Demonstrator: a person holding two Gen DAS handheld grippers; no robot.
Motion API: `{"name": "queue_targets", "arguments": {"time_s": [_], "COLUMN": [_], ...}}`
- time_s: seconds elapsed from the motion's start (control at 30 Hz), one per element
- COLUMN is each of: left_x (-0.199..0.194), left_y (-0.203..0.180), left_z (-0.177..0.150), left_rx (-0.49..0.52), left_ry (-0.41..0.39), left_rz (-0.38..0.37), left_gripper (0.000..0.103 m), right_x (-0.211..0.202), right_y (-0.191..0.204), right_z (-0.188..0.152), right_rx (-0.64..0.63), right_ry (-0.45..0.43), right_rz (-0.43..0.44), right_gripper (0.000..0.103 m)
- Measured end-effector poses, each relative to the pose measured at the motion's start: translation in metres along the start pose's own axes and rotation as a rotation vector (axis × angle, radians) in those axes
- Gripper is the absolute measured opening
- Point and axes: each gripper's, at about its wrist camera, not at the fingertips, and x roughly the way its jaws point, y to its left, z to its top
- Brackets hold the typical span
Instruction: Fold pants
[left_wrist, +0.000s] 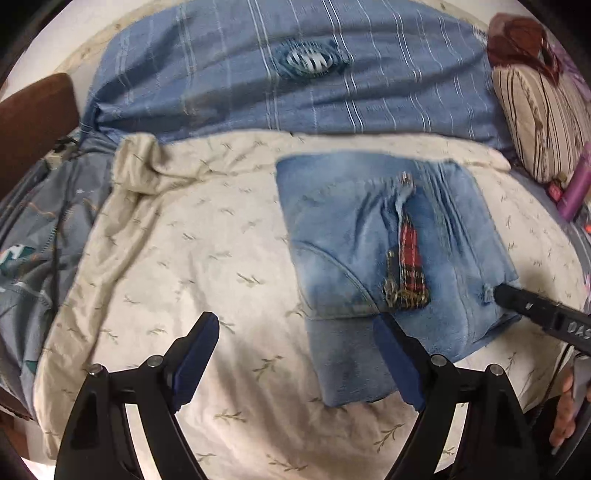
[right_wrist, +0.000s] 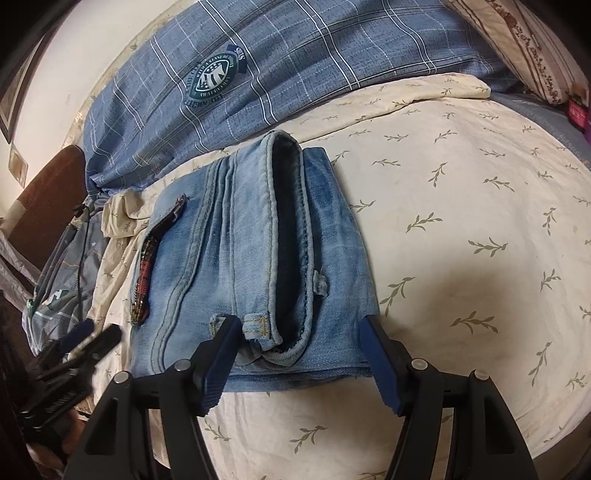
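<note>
Light blue jeans (left_wrist: 351, 240) lie folded into a compact rectangle on a cream leaf-print sheet (left_wrist: 192, 258), with a red plaid strip and chain on top. My left gripper (left_wrist: 295, 325) is open just before the jeans' near left corner, nothing between its fingers. In the right wrist view the folded jeans (right_wrist: 332, 240) show the waistband opening and belt loops. My right gripper (right_wrist: 299, 325) is open, its fingers straddling the near edge of the stack. In the left wrist view the right gripper (left_wrist: 517, 301) reaches in from the right, its tip by a belt loop.
A blue plaid blanket (left_wrist: 295, 92) is bunched across the far side of the bed. A striped pillow (left_wrist: 535, 122) and a purple bottle (left_wrist: 576, 184) lie far right. Grey-blue patterned bedding (left_wrist: 40, 240) and a brown headboard (left_wrist: 33, 122) are at left. A hand (left_wrist: 565, 417) holds the right gripper.
</note>
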Motion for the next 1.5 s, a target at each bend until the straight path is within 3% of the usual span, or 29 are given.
{"name": "queue_targets", "arguments": {"time_s": [0.3, 0.43, 0.77, 0.9, 1.33, 1.5], "left_x": [0.025, 0.027, -0.001, -0.006, 0.019, 0.029], "left_y": [0.002, 0.009, 0.019, 0.014, -0.002, 0.001], "left_z": [0.001, 0.006, 0.011, 0.018, 0.022, 0.016], "left_rx": [0.026, -0.013, -0.089, -0.075, -0.042, -0.053], "left_ry": [0.072, 0.113, 0.063, 0.045, 0.093, 0.122], "left_rz": [-0.021, -0.038, -0.047, -0.052, -0.093, -0.091], "left_gripper": [0.089, 0.092, 0.091, 0.091, 0.092, 0.099], "right_x": [0.002, 0.002, 0.000, 0.000, 0.000, 0.002], "right_y": [-0.008, -0.007, -0.010, -0.010, -0.010, -0.004], "right_z": [0.003, 0.003, 0.002, 0.002, 0.003, 0.002], "right_rx": [0.015, 0.009, 0.019, 0.024, 0.024, 0.003], "right_ry": [-0.003, -0.013, -0.023, -0.023, -0.024, -0.026], "right_rz": [0.051, 0.051, 0.071, 0.074, 0.075, 0.060], "right_gripper": [0.073, 0.073, 0.074, 0.074, 0.076, 0.080]}}
